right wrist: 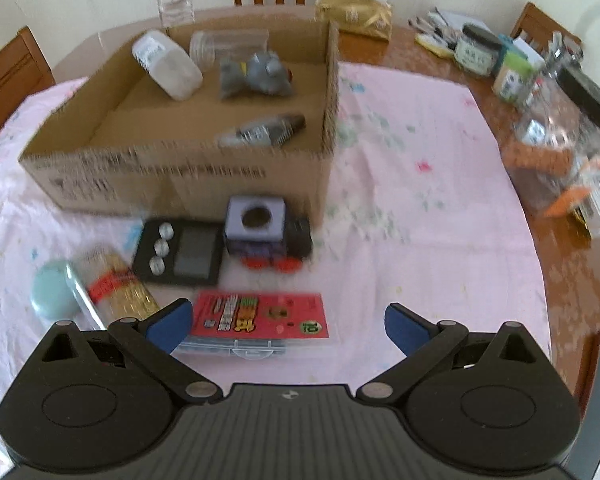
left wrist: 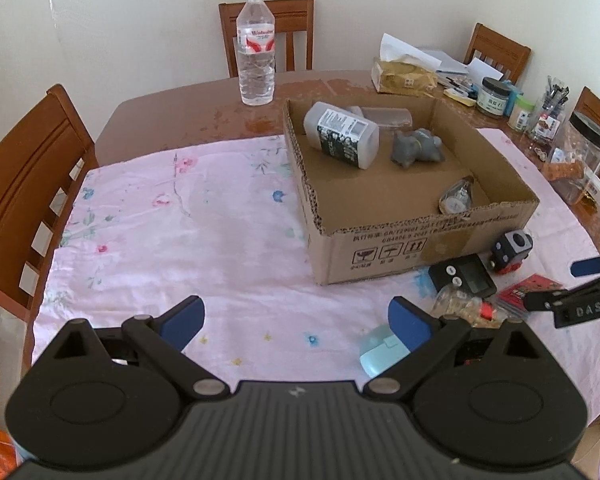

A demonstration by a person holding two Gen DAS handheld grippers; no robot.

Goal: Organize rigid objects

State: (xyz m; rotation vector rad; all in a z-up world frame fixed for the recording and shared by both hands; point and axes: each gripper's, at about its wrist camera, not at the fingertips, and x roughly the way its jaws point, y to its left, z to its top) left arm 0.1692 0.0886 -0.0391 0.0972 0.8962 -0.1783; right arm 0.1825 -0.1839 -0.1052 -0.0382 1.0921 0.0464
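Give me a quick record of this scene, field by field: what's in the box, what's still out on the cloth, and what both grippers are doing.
container: cardboard box, open top
in box: white bottle, clear jar, grey toy, small dark-capped bottle
on cloth, in front of box: toy train, black timer, red card case, gold-filled tube, pale blue round case
left gripper: open, empty
right gripper: open, empty, above the red card case

Left wrist cam sat high over the counter, looking fwd and down from the box's left. Right wrist cam sat lower and nearer, facing the box front-on, picture blurred. Both views shared the box and the small things before it.
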